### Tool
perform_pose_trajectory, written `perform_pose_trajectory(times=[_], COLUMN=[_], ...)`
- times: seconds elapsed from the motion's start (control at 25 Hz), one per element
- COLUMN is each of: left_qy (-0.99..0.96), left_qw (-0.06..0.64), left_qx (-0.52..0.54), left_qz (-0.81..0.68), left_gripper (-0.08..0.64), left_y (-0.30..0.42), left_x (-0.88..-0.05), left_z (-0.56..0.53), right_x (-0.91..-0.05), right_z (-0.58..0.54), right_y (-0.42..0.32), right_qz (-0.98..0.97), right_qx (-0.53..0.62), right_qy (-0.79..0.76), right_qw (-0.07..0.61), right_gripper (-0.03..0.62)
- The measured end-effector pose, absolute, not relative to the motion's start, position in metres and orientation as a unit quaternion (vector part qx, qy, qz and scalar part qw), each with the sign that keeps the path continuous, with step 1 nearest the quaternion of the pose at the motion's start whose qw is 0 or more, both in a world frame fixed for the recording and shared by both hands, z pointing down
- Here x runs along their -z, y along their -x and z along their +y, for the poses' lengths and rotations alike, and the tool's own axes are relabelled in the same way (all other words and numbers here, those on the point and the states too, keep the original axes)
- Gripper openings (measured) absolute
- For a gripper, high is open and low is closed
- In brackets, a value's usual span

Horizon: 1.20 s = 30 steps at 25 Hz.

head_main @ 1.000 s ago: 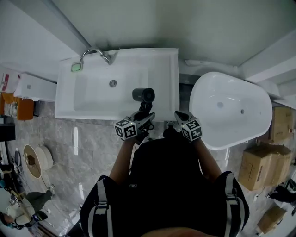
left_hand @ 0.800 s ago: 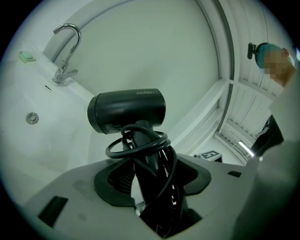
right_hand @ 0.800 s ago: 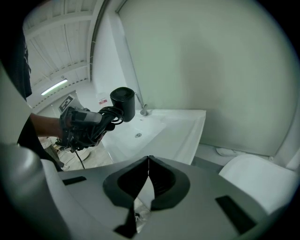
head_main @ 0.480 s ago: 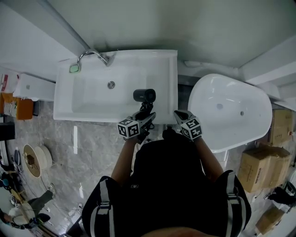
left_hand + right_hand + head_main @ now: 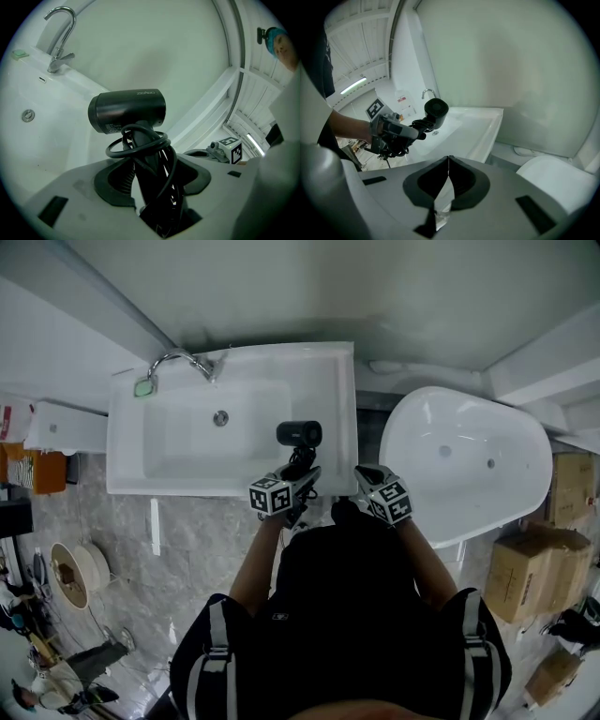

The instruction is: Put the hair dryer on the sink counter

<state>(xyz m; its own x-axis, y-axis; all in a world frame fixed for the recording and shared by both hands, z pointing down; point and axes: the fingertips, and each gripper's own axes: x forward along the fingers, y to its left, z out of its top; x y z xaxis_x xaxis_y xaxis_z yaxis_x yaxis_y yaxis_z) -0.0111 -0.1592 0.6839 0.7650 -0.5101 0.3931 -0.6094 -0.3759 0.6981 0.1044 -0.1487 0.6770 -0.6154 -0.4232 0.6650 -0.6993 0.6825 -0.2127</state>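
Note:
A black hair dryer (image 5: pixel 299 434) (image 5: pixel 127 111) (image 5: pixel 436 107) with its cord wound round the handle is held upright over the right part of the white sink counter (image 5: pixel 342 409). My left gripper (image 5: pixel 298 486) (image 5: pixel 152 187) is shut on the dryer's handle and the coiled cord. My right gripper (image 5: pixel 367 482) (image 5: pixel 448 161) hangs to the right of it, by the counter's front right corner, its jaws closed together with nothing between them. The sink basin (image 5: pixel 211 432) lies to the left of the dryer.
A chrome faucet (image 5: pixel 178 360) (image 5: pixel 60 33) stands at the sink's back left. A white bathtub (image 5: pixel 464 460) sits right of the sink. Cardboard boxes (image 5: pixel 530 577) lie at the right, and clutter sits on the tiled floor (image 5: pixel 178 549) at the left.
The hair dryer and my left gripper have shifted slightly right and forward over the counter. The right gripper has stayed in place.

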Motion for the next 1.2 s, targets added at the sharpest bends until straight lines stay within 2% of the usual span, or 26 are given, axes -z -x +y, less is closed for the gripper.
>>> perform_pose_trajectory(times=[1.2], left_qy=[-0.765], left_qw=[0.482], left_qx=[-0.17], left_qz=[-0.393], left_gripper=[0.232], left_y=[-0.006], left_x=[-0.762], left_z=[-0.191], right_x=[-0.695], right_z=[-0.141], right_y=[-0.135], right_qz=[-0.854], right_qx=[-0.244], right_qy=[-0.328], right_qw=[0.322], right_gripper=[0.058])
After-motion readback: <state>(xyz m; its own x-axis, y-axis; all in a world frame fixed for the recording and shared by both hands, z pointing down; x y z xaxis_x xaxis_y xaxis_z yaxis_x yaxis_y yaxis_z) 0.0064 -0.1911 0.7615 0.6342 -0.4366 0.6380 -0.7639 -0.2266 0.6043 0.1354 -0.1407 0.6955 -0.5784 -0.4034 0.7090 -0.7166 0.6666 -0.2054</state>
